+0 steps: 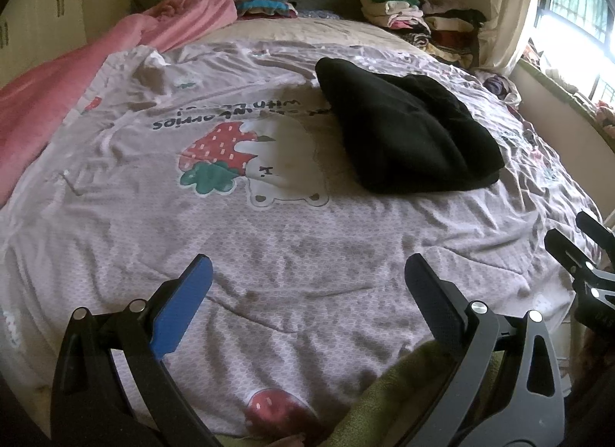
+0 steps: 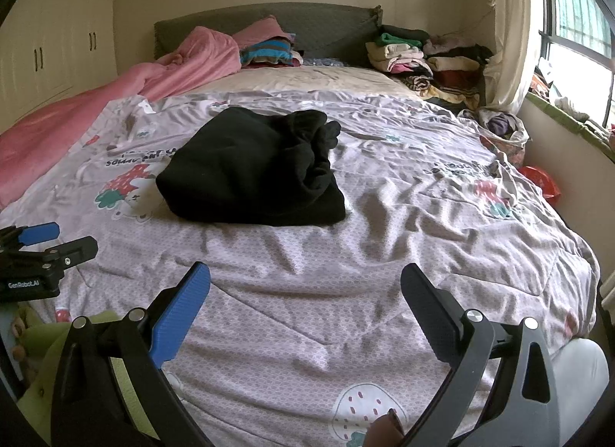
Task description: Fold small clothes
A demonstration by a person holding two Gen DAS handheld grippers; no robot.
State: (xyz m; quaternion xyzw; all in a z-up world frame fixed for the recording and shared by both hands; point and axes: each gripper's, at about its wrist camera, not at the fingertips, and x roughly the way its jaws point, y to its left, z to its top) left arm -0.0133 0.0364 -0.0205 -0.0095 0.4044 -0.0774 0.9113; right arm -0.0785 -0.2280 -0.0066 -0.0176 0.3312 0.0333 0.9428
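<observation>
Bed: fills both views, covered by a wrinkled lilac quilt printed with strawberries, a bear and lettering.
Pink blanket: bunched along the left edge of the bed, up to the grey headboard.
Clothes pile: stacked and loose garments at the far right corner of the bed, beside the curtain and window.
Wardrobe: cream doors with dark handles, against the left wall.
Black garment: folded into a thick bundle, lying on the quilt mid-bed, partly over the strawberry-and-bear print; well apart from both grippers, untouched.
Striped item: blue-banded folded cloth at the headboard, next to the pink blanket.
Green cloth: at the near edge of the bed, under the left gripper; blurred, kind unclear.
Left gripper: held low above the near part of the quilt, pointing toward the headboard; fingers spread wide, one blue pad and one black, holding nothing.
Right gripper: held level with the left one and just to its right, aimed the same way over bare quilt; fingers likewise wide apart, nothing between them.
</observation>
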